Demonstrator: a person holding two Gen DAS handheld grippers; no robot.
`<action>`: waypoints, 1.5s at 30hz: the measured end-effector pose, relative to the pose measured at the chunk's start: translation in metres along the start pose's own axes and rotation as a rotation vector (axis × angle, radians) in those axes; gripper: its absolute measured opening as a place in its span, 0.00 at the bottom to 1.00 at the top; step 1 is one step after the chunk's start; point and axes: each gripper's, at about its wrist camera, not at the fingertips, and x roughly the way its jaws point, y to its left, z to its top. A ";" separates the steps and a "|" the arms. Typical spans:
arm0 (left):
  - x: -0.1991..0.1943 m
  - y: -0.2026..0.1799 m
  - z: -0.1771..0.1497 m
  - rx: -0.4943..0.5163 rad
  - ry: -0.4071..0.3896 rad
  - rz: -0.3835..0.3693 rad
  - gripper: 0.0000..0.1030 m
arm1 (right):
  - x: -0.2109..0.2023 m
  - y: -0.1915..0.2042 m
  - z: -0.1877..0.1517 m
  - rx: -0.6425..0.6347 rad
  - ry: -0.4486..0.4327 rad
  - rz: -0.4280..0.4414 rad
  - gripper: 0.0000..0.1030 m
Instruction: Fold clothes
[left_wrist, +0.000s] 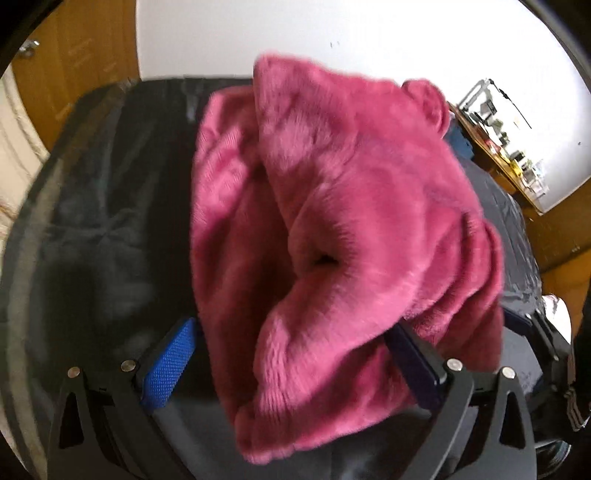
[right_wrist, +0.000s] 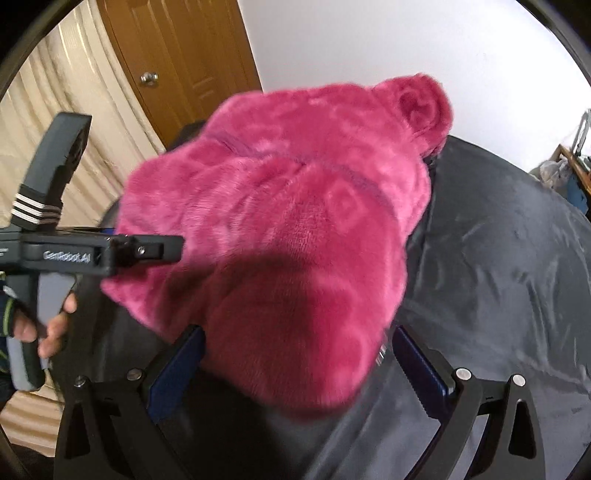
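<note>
Both claws, left gripper (left_wrist: 295, 354) and right gripper (right_wrist: 295, 362), stand released around the bunched pink fleece garment (left_wrist: 332, 221) ahead on the dark sheet (right_wrist: 498, 258); no fold appears complete.

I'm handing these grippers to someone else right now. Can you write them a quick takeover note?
Left gripper: open, fingers either side of the pink fleece garment, not clamped.
Right gripper: open, likewise straddling the fleece's near edge.
Garment: one bunched heap on the dark sheet; whether it touches the pads is unclear.
Done: no neat fold visible.
Left: spread it flat, then fold.
</note>
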 end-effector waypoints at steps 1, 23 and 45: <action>-0.012 -0.004 0.000 -0.012 -0.016 0.014 0.98 | -0.010 -0.003 -0.002 0.024 -0.008 0.010 1.00; -0.176 -0.135 -0.041 0.108 -0.286 0.127 0.99 | -0.123 -0.012 -0.038 0.152 -0.100 -0.049 1.00; -0.219 -0.119 -0.050 0.082 -0.432 0.167 0.99 | -0.131 0.018 -0.026 0.086 -0.131 -0.041 1.00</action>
